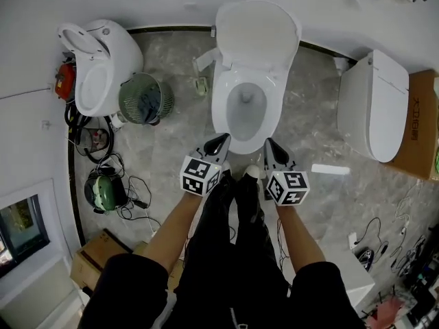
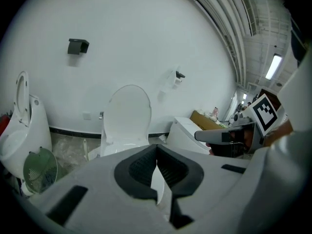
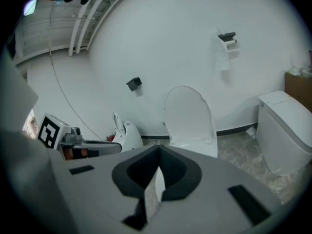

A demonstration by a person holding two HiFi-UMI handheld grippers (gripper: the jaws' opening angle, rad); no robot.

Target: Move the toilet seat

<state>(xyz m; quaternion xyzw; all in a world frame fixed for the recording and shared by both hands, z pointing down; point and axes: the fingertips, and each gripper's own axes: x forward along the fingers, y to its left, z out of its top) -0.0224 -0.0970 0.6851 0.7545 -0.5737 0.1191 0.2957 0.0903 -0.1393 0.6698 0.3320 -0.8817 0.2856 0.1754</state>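
Note:
A white toilet (image 1: 245, 108) stands in the middle of the floor with its bowl open. Its seat and lid (image 1: 257, 33) are raised against the wall; I cannot tell one from the other. They also show upright in the left gripper view (image 2: 127, 112) and the right gripper view (image 3: 187, 113). My left gripper (image 1: 221, 141) hovers just before the bowl's front left rim, shut and holding nothing. My right gripper (image 1: 269, 144) sits at the front right rim, also shut and holding nothing. Neither touches the toilet. The closed jaws show in their own views: left gripper (image 2: 156, 147), right gripper (image 3: 159, 150).
A second toilet (image 1: 96, 67) with its lid up stands at the left, a green basket (image 1: 144, 99) beside it. A closed toilet (image 1: 374, 105) and a cardboard box (image 1: 422, 125) are at the right. Cables and a green helmet (image 1: 103, 190) lie along the left wall.

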